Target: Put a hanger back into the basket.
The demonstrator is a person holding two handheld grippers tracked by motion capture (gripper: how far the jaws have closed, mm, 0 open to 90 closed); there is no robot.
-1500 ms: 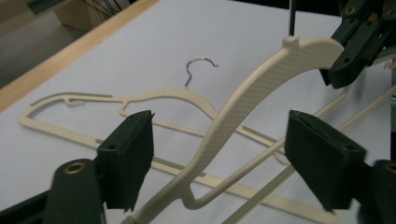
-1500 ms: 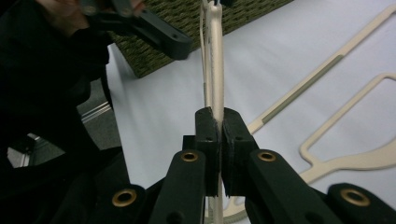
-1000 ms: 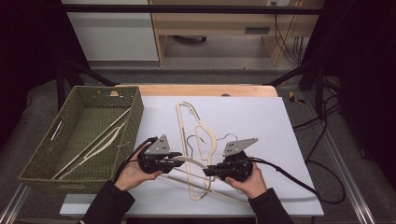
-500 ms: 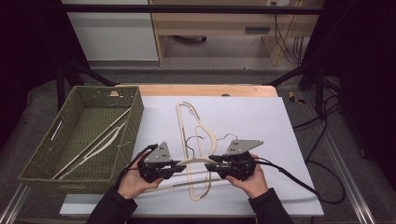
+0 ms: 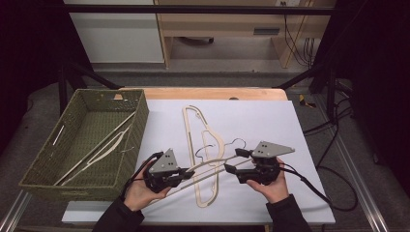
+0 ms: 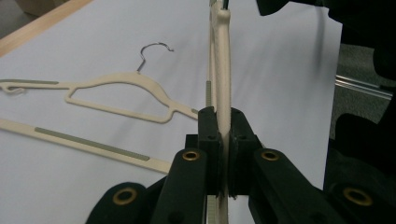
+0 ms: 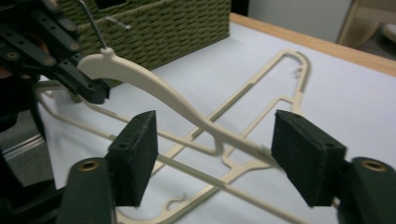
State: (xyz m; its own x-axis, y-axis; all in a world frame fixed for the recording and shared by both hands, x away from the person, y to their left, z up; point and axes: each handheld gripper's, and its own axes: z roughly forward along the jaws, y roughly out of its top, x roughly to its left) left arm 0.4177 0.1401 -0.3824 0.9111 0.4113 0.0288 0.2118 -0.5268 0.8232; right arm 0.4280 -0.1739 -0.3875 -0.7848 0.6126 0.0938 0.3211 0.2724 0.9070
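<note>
A cream plastic clothes hanger with a thin wire hook (image 5: 205, 166) is held raised above the white-topped desk (image 5: 270, 125), near its front edge, between the two hands. In the left gripper view its cream arm (image 6: 223, 84) is seen pinched edge-on between the pressed-together jaws of the left tool (image 6: 223, 140), which is gripped by the left hand (image 5: 140, 191) at the lower left of the high view. The right tool (image 5: 233, 162), held in the right hand (image 5: 273, 186), is spread wide; in the right gripper view the hanger's curved arm (image 7: 154, 91) is seen passing across the gap between the two black pads (image 7: 137, 154), and whether either pad is touched cannot be told. The left tool (image 7: 70, 70) is also seen in that view, clamped on the far end of the hanger beside the wire hook.

Two more cream hangers are left lying flat on the desk: a long one (image 5: 191, 130) running away from the person, and another (image 5: 212, 145) overlapping it nearer the tools. A green woven rectangular basket (image 5: 43, 145) stands at the left edge of the desk, and more cream hangers (image 5: 99, 147) are lying inside it.
</note>
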